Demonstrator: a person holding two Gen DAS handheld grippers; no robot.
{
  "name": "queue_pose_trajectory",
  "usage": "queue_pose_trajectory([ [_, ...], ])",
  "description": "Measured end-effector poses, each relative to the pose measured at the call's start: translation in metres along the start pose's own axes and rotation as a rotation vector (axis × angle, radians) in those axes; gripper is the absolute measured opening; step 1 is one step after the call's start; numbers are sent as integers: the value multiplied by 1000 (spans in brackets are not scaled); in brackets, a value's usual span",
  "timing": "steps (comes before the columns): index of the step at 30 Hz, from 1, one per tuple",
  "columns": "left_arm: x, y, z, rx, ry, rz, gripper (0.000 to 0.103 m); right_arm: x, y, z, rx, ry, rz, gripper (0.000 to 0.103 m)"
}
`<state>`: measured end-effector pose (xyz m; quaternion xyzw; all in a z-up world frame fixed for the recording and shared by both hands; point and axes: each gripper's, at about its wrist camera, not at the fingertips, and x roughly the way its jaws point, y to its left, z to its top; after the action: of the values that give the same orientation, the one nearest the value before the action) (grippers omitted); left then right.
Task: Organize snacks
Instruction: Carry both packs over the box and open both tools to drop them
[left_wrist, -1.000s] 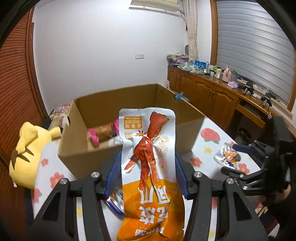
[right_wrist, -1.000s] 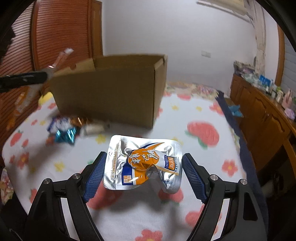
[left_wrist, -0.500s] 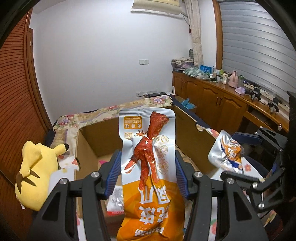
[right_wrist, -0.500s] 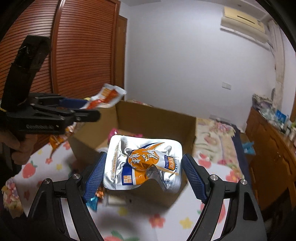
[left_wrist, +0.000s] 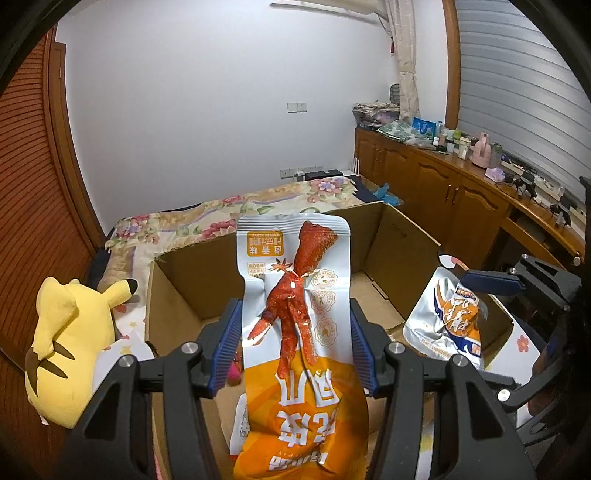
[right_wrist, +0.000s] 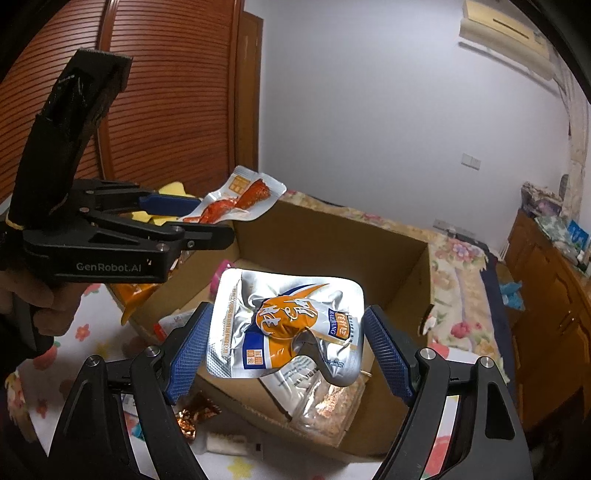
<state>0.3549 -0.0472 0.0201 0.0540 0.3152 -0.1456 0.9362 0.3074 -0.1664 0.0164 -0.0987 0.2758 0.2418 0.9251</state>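
My left gripper (left_wrist: 291, 343) is shut on an orange-and-white chicken-foot snack packet (left_wrist: 295, 332) and holds it above the open cardboard box (left_wrist: 177, 280). It also shows in the right wrist view (right_wrist: 236, 203), held over the box's left wall. My right gripper (right_wrist: 288, 339) is shut on a silver-and-orange snack pouch (right_wrist: 284, 325) above the box (right_wrist: 406, 266). That pouch also shows at the right of the left wrist view (left_wrist: 447, 317). Inside the box lie a clear bag of snacks (right_wrist: 325, 406) and a pink-ended packet (right_wrist: 218, 277).
A yellow plush toy (left_wrist: 62, 350) lies left of the box on the flower-print cloth (right_wrist: 92, 339). Loose wrapped snacks (right_wrist: 192, 413) lie in front of the box. Wooden cabinets (left_wrist: 443, 199) with clutter line the right wall. A wooden wardrobe (right_wrist: 147, 110) stands at the left.
Both grippers have risen and moved in over the open box, each still holding its packet. The box interior now lies right under both packets.
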Motion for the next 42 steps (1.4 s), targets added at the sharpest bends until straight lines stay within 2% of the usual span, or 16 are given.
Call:
queue_pose_trajectory([
  [10,10,-1,4,4,6,6,55,19,-12,-2,52,48,-3,87],
  [30,12,3,-4,-2,27,31,59,-7,-5,-11,62,22,-16,87],
  [36,12,1,-9,-6,46,16,65,-11,1,-15,58,27,-20,87],
  [42,-1,-3,-14,-6,15,1,72,-19,7,-18,50,29,-28,87],
])
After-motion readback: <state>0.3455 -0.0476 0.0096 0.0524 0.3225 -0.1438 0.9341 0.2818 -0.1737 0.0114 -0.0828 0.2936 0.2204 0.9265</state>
